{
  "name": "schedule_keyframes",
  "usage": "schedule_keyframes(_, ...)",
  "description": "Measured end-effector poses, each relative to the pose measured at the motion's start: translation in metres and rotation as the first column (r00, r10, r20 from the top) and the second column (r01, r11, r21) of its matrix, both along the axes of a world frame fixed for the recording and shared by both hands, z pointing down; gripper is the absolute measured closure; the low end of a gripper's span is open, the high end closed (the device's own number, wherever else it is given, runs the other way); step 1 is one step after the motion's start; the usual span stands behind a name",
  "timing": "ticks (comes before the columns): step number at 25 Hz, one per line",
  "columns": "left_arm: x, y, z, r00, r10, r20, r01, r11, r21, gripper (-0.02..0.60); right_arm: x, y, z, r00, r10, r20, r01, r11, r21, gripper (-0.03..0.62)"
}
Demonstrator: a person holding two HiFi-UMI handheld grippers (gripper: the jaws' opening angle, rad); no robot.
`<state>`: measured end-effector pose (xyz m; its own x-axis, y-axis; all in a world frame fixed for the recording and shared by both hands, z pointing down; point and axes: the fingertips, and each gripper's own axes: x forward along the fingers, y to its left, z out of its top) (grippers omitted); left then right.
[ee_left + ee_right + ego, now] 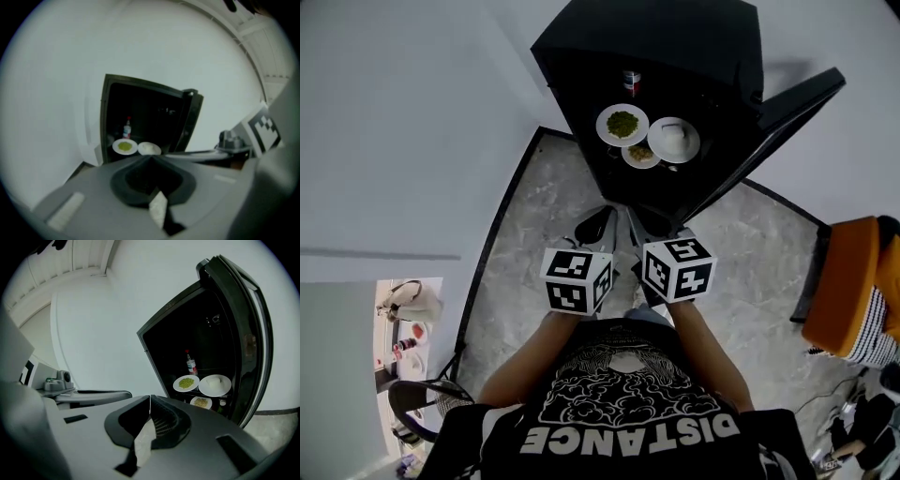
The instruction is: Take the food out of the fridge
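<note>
Grey floor, fridge plates beyond right claw

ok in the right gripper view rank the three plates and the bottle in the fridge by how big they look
1. plate with the white food
2. plate of green food, slightly smaller
3. plate of yellowish food, lower down
4. bottle, narrow and set farther back, so its true size is unsure

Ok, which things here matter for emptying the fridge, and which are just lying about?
For the job: fridge, plate of green food, plate of white food, small plate of yellowish food, bottle.
Just lying about: orange seat, striped cloth.
</note>
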<state>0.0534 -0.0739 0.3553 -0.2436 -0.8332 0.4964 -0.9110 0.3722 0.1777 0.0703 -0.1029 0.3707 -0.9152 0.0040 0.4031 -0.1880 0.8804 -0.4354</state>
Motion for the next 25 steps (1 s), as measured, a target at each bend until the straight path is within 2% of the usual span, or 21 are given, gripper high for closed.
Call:
schedule_keyframes(6,-0.038,-0.01,0.01,0.991,0.135,0.0,-0.135,0.991,0.002,0.581,-0.033,-0.008,0.016,0.991,0.133,0.004,-0.133,0.99,-0.043,0.591)
schedule_keyframes(12,-0.087,-0.017,0.024,0.963,0.27,0.012,-0.27,0.963,0.004,0.58,-0.074,-0.011,0.035,0.952,0.306,0.02,-0.302,0.946,-0.115,0.591)
schedule_keyframes(14,-0.103,-0.019,0.031,0.95,0.312,0.004,-0.312,0.95,0.009,0.58,-0.087,-0.013,0.043,0.93,0.365,0.035,-0.355,0.921,-0.163,0.591)
schedule_keyframes(18,-0.126,-0.025,0.039,0.909,0.416,-0.008,-0.416,0.909,0.03,0.58,-0.109,-0.022,0.057,0.863,0.501,0.069,-0.469,0.844,-0.261,0.591)
schedule_keyframes(22,-0.14,-0.03,0.052,0.877,0.481,-0.01,-0.481,0.876,0.038,0.58,-0.129,-0.034,0.072,0.809,0.578,0.106,-0.525,0.791,-0.315,0.591)
schedule_keyframes(25,-0.15,-0.035,0.061,0.849,0.528,-0.022,-0.527,0.849,0.046,0.58,-0.14,-0.045,0.088,0.748,0.651,0.127,-0.57,0.728,-0.38,0.589)
